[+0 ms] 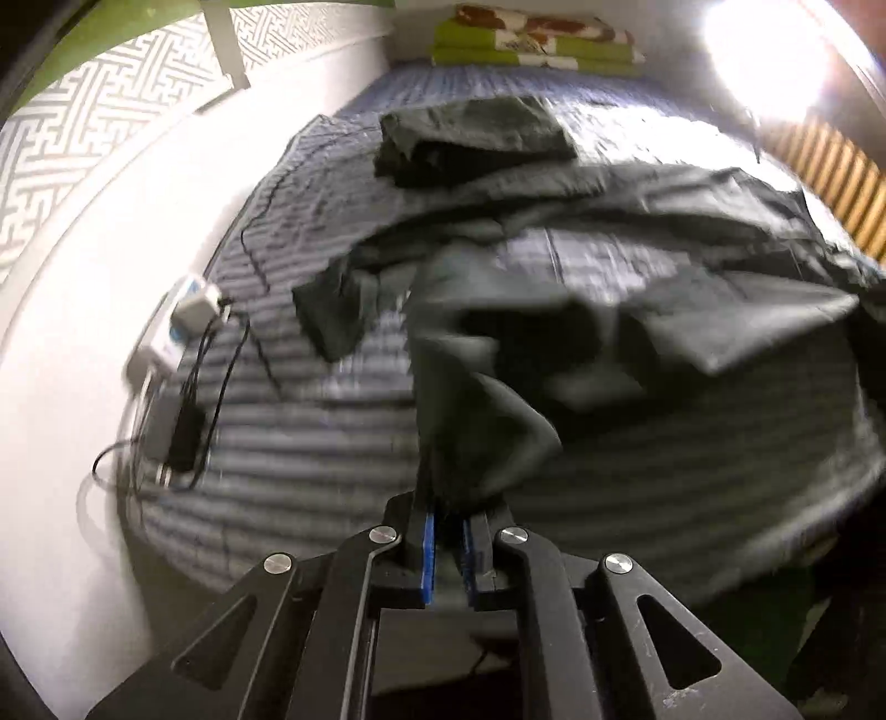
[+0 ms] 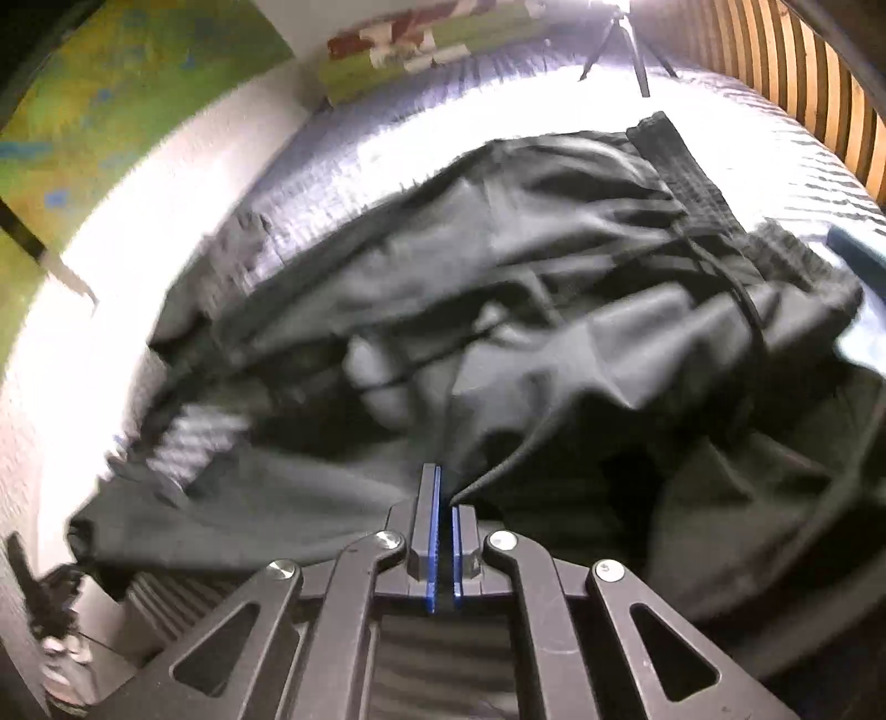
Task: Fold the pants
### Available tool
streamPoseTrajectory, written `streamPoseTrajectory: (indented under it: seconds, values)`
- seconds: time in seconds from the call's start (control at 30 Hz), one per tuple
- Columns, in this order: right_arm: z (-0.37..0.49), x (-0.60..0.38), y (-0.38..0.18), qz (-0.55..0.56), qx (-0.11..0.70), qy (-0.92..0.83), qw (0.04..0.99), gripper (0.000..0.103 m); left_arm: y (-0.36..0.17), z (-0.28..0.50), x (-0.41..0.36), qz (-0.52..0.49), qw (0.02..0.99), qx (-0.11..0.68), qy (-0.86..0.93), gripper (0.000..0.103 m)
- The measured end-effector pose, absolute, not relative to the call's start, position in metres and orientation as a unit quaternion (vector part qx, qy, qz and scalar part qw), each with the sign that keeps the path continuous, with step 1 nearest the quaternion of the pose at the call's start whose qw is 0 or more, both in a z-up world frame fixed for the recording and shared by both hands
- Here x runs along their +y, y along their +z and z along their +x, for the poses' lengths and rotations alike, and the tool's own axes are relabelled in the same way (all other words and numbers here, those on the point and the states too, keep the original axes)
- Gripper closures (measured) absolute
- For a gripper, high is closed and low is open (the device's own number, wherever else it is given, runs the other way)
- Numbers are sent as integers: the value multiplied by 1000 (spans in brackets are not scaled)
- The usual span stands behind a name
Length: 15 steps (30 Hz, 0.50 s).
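Dark grey pants [image 1: 581, 266] lie crumpled across a striped blue-grey bed [image 1: 310, 437]. My left gripper [image 1: 449, 512] is shut on a bunched end of the fabric, which rises from the blue pads toward the heap. In the right wrist view the same pants [image 2: 554, 266] spread out, with the ribbed waistband [image 2: 686, 166] at the far right. My right gripper [image 2: 446, 498] is shut on a thin edge of the cloth pinched between its blue pads. Both views are motion-blurred.
A folded dark garment [image 1: 476, 138] sits farther up the bed, with green and floral bedding [image 1: 537, 41] at the head. A white adapter with black cables [image 1: 188, 310] lies at the bed's left edge by the wall. A tripod [image 2: 631, 44] and slatted wood panel [image 2: 803, 72] stand at right.
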State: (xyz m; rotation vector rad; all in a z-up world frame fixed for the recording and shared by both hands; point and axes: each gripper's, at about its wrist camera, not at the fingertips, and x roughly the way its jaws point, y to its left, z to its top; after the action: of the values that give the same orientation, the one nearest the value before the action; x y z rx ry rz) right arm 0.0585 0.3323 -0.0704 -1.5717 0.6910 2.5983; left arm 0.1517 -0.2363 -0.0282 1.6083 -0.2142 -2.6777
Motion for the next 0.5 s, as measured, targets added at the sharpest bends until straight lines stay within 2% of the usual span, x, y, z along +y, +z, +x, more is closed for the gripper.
streamPoseTrajectory:
  seconds: [0.03,0.07,0.1,0.13,0.23,0.3,0.5]
  values:
    - [62,333,-75,-511,211,832,25,100,-30,162,-237,517,-2,-67,-853,94]
    - [64,334,-80,-519,202,830,36,99,-35,167,-240,524,-9,-55,-850,82]
    - [66,337,-86,-526,199,826,44,99,-38,173,-243,532,-16,-38,-846,57]
    - [68,341,-91,-530,203,822,48,99,-39,178,-247,535,-20,-24,-844,43]
    - [71,346,-97,-546,193,813,54,96,-36,186,-262,523,0,9,-852,42]
    - [74,342,-93,-556,173,811,63,83,-30,183,-275,510,20,36,-859,42]
    - [106,329,-56,-524,133,839,59,81,-29,162,-322,471,61,139,-869,42]
